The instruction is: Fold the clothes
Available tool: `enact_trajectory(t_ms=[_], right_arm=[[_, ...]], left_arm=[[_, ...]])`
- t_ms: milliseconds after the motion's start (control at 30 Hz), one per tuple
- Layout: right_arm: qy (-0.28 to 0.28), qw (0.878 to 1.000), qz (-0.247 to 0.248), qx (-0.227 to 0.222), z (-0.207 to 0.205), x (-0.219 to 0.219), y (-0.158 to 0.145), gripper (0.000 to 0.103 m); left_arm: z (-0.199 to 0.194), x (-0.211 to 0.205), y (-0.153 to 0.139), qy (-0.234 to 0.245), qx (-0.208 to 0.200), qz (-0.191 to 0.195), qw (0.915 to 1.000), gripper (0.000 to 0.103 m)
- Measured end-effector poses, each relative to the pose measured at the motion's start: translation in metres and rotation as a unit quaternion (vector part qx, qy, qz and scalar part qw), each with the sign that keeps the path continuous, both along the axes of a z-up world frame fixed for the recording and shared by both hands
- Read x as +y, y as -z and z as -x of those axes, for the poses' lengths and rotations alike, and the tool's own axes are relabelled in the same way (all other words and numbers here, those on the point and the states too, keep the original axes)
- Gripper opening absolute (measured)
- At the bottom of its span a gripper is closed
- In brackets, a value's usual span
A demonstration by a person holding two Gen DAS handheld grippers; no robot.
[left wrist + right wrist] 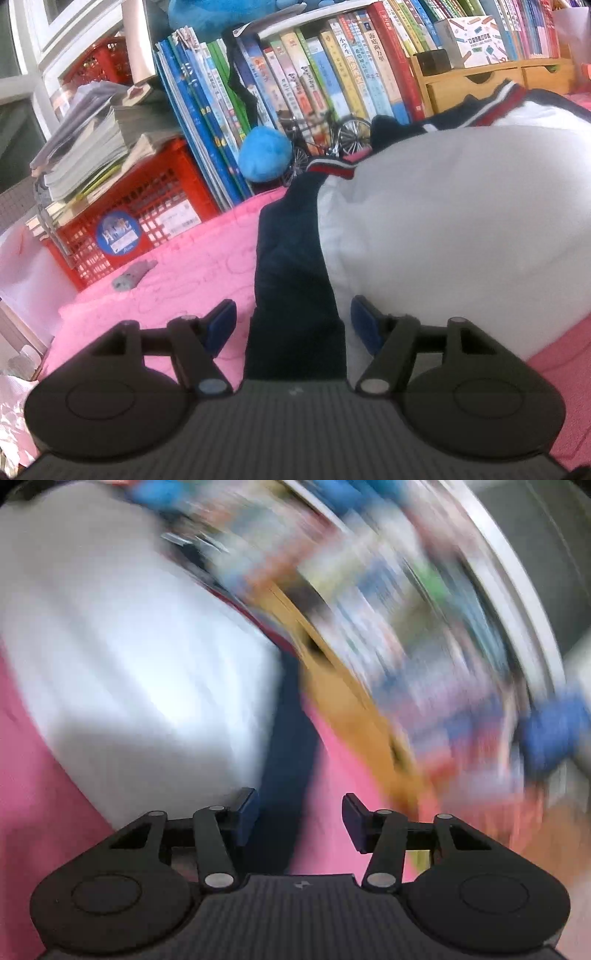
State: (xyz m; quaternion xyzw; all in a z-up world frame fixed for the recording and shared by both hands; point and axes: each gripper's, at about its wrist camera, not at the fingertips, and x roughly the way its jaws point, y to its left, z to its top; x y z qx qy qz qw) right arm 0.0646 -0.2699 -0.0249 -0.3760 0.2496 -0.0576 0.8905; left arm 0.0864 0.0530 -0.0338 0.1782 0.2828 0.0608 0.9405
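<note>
Shirt [461, 229]: soft, limp | I'd pinch navy sleeve [291, 266] | left claw [293, 325] wide, straddling sleeve | right claw [299, 821] apart, empty

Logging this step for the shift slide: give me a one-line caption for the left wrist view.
Open left gripper straddles the navy sleeve of a white garment on the pink cloth.

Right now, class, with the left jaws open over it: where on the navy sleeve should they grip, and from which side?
Grip the navy sleeve at its near end, coming straight from the camera side. It lies as a narrow flat strip between the open left gripper pads, beside the white body.
</note>
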Motion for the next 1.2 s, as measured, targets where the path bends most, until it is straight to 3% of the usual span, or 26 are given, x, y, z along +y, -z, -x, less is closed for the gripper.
enact_trajectory(t_ms=[133, 233, 333, 400, 467, 500, 533, 633, 700, 833, 867, 900, 933, 1000, 1100, 1200], right_arm=[[0.11, 0.993, -0.001, 0.031, -0.006, -0.053, -0.003, 0.046], [0.111, 0.993, -0.039, 0.0, 0.003, -0.057, -0.022, 0.047], [0.047, 0.99, -0.129, -0.009, -0.003, -0.029, -0.051, 0.057], [0.006, 0.981, -0.193, -0.007, -0.019, -0.006, -0.07, 0.061], [-0.031, 0.969, -0.246, -0.005, -0.037, 0.016, -0.086, 0.062], [-0.038, 0.969, -0.244, -0.001, -0.054, 0.025, -0.087, 0.062], [-0.045, 0.969, -0.242, 0.003, -0.07, 0.034, -0.088, 0.062], [-0.067, 0.967, -0.243, 0.023, -0.118, 0.059, -0.09, 0.062], [-0.093, 0.952, -0.281, 0.075, -0.142, 0.068, -0.084, 0.062], [-0.163, 0.943, -0.259, 0.129, -0.16, 0.102, -0.057, 0.062], [-0.17, 0.947, -0.24, 0.13, -0.165, 0.11, -0.049, 0.061], [-0.148, 0.965, -0.195, 0.097, -0.171, 0.113, -0.041, 0.063], [-0.118, 0.979, -0.157, 0.052, -0.177, 0.115, -0.035, 0.075], [-0.08, 0.99, -0.115, -0.016, -0.179, 0.118, -0.029, 0.078], [-0.106, 0.988, -0.104, -0.042, -0.16, 0.131, -0.033, 0.075], [-0.167, 0.971, -0.171, -0.001, -0.14, 0.138, -0.05, 0.075]], left_arm=[[0.0, 0.002, -0.001, 0.0, 0.002, 0.007, 1.0, 0.069], [0.0, 0.0, 0.0, 0.001, 0.001, 0.001, 1.0, 0.069], [0.001, 0.001, -0.002, 0.002, 0.0, 0.004, 1.0, 0.069], [0.002, 0.011, -0.013, 0.001, -0.002, 0.041, 0.9992, 0.057], [0.006, 0.026, -0.046, 0.0, -0.061, 0.102, 0.9929, 0.054], [0.003, 0.031, -0.062, 0.013, -0.091, 0.13, 0.9873, 0.055], [-0.007, 0.031, -0.075, 0.03, -0.096, 0.143, 0.9846, 0.055], [-0.055, 0.023, -0.087, 0.072, -0.051, 0.152, 0.9845, 0.055], [-0.079, 0.016, -0.076, 0.101, -0.025, 0.151, 0.9831, 0.055], [-0.089, 0.004, -0.044, 0.093, 0.006, 0.131, 0.987, 0.055], [-0.088, 0.002, -0.035, 0.094, 0.01, 0.119, 0.9883, 0.057], [-0.086, 0.0, -0.027, 0.094, 0.006, 0.097, 0.9908, 0.057], [-0.083, -0.002, -0.018, 0.092, -0.001, 0.074, 0.993, 0.057], [-0.08, -0.003, -0.01, 0.081, -0.011, 0.044, 0.9957, 0.057], [-0.069, -0.002, -0.016, 0.056, -0.028, 0.046, 0.997, 0.055], [-0.051, -0.005, -0.024, 0.05, -0.055, 0.054, 0.9958, 0.056]])
